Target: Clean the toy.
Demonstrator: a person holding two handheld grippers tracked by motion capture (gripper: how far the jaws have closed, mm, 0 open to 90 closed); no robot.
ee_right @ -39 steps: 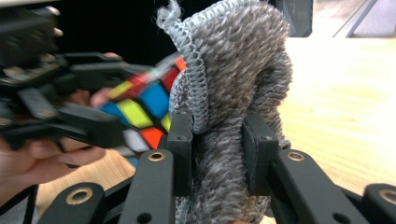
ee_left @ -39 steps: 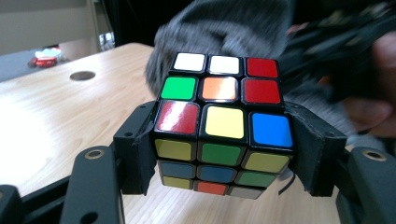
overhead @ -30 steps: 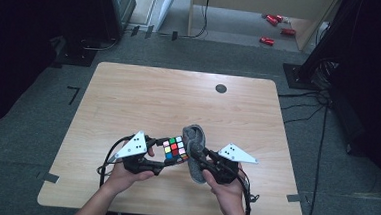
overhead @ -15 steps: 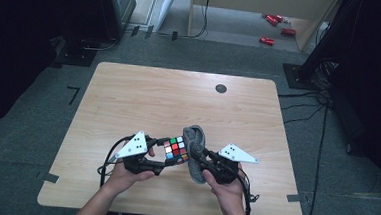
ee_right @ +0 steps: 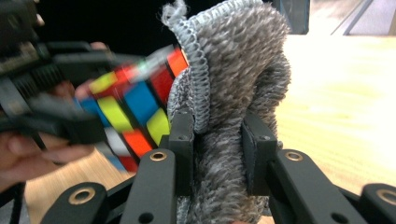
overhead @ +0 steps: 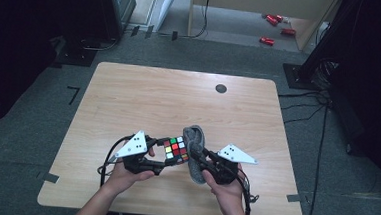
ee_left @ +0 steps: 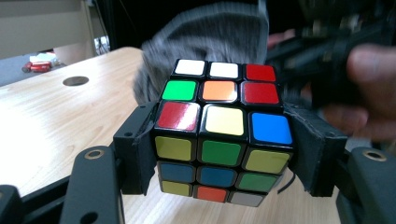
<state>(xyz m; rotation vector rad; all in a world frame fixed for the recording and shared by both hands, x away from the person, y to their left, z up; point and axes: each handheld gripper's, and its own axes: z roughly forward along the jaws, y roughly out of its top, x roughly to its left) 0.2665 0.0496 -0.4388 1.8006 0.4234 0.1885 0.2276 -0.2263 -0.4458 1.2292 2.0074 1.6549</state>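
High view showed both forearms low over the tabletop [overhead: 144, 92] — left hand-held gripper [overhead: 159, 158] clamped on the cube [overhead: 176, 149], right hand-held gripper [overhead: 199, 159] pinching the grey cloth [overhead: 194, 140] against the cube's right face.

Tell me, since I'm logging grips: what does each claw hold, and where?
Left claw clamps the puzzle cube by two opposite sides. Right claw pinches the grey cloth near its bunched middle.

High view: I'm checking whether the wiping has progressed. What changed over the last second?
Nothing visibly moved. The left gripper stays clamped on the Rubik's cube, the right gripper stays clamped on the grey cloth, and the cloth still rests against the cube's side above the table. Both hands sit in the same spot near the table's front edge.
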